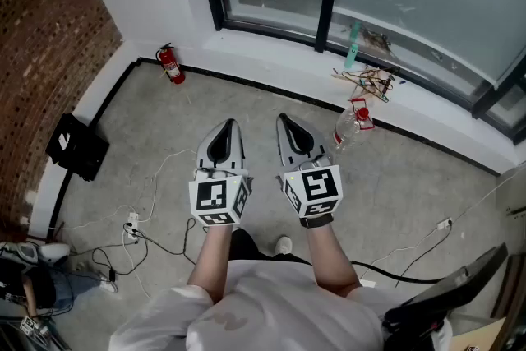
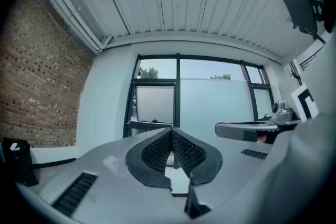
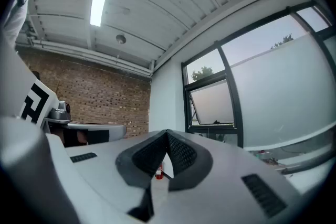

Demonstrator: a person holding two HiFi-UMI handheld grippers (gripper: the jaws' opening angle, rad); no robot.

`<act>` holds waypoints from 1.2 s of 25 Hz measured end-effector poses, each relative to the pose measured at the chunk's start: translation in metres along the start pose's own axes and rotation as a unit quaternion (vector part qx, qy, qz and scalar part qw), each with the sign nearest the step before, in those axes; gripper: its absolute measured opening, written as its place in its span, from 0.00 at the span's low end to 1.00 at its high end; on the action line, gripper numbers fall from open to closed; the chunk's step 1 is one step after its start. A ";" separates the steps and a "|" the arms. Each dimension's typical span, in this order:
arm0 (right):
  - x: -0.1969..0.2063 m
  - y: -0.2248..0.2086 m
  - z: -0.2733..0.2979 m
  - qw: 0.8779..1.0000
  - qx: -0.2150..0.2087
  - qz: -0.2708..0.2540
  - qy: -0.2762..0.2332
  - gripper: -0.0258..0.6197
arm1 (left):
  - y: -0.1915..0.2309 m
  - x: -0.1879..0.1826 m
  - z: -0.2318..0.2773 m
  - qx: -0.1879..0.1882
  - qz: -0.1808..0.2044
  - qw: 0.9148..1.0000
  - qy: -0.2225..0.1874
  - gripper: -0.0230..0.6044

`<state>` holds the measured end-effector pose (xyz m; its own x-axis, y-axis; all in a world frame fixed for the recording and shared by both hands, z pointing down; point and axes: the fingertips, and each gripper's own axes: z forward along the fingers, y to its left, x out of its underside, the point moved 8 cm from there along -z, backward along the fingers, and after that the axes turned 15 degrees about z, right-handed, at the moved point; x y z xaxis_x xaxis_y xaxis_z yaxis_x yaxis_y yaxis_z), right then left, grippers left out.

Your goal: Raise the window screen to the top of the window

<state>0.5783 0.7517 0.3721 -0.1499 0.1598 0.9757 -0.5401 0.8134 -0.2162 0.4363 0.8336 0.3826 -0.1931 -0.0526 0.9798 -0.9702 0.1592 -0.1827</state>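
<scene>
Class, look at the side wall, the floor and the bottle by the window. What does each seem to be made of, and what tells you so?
Side wall: red-brown brick, matt; the mortar courses show it.
Floor: probably bare concrete, being grey, mottled and dull.
Bottle: likely clear plastic, with a see-through body and some red at the top.

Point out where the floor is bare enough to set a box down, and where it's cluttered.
The concrete floor is bare between the fire extinguisher and the plastic bottle, below the sill. There is more bare floor to the right of the bottle. It is crowded at left with cables and a black case, and a wire tangle lies on the sill.
</scene>
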 end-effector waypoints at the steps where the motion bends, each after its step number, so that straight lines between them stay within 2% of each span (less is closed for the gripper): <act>1: 0.004 0.002 0.006 1.000 -0.004 0.003 0.001 0.04 | 0.006 0.004 0.003 -0.001 0.001 1.000 0.003 0.04; 6: 0.026 0.017 0.046 0.999 -0.023 0.035 0.015 0.04 | 0.042 0.025 0.016 -0.004 -0.001 1.000 0.006 0.04; 11: 0.040 0.030 0.110 0.997 -0.040 0.059 0.021 0.04 | 0.099 0.041 0.041 -0.008 -0.005 1.000 -0.002 0.04; 20: 0.045 0.107 0.268 0.998 -0.053 0.018 -0.007 0.04 | 0.259 0.067 0.092 -0.013 -0.012 1.000 -0.024 0.04; 26: 0.079 0.120 0.328 0.999 -0.036 0.014 0.022 0.04 | 0.317 0.094 0.114 -0.002 -0.035 0.999 -0.028 0.04; 30: 0.088 0.107 0.361 0.999 -0.023 0.013 0.035 0.04 | 0.333 0.113 0.137 0.005 -0.047 0.999 -0.021 0.04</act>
<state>0.2081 0.6510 0.4222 -0.1044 0.2177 0.9704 -0.4979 0.8332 -0.2405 0.0718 0.7456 0.4212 -0.1062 -0.1079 0.9885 -0.9856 0.1426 -0.0904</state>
